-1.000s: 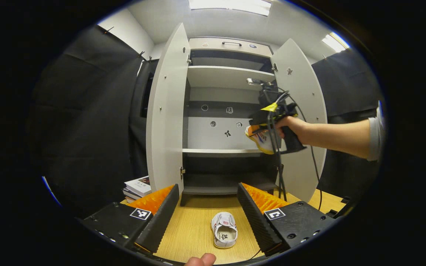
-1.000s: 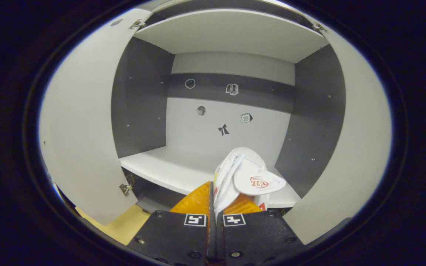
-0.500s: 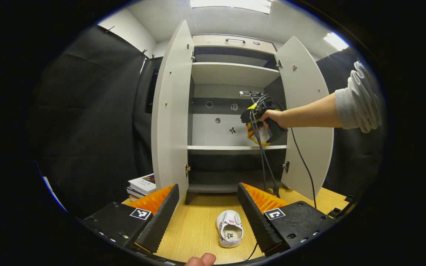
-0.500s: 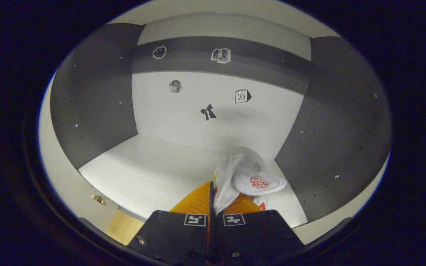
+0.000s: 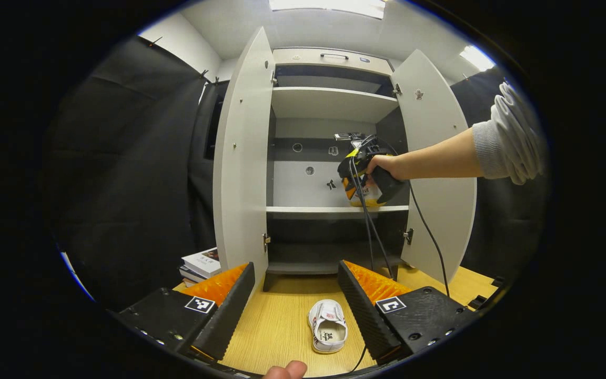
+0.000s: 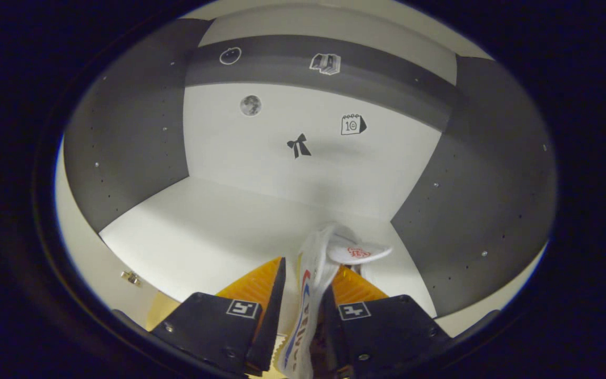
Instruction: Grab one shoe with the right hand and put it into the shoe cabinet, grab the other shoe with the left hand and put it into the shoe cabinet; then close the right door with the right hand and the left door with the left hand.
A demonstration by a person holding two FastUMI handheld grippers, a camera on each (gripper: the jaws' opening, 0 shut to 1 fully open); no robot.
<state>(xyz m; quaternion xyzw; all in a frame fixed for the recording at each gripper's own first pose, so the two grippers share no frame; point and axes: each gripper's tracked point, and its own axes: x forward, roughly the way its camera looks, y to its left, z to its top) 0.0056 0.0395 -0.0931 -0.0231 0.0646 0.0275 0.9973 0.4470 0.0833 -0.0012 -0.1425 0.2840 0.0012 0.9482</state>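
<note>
Our right gripper stands parted around shoe 1 at the shelf's right rear corner. Our left gripper gapes above shoe 2 on the floor: light, soft; pinch its heel rim.

- Both cabinet doors stand wide open, so the front of the cabinet gives a clear way in between them.
- On the middle shelf the left part is bare, from 9 o'clock across to 12 o'clock in the right gripper view.
- The right end of that shelf, at 3 o'clock in the left gripper view, is taken up by the right tool, the hand holding it and a shoe between its parted fingers.
- Its cable hangs down across the lower right opening.
- On the table a second shoe lies between the wide-apart fingers of the left tool.
- Books are stacked at 8 o'clock, outside the left door.
</note>
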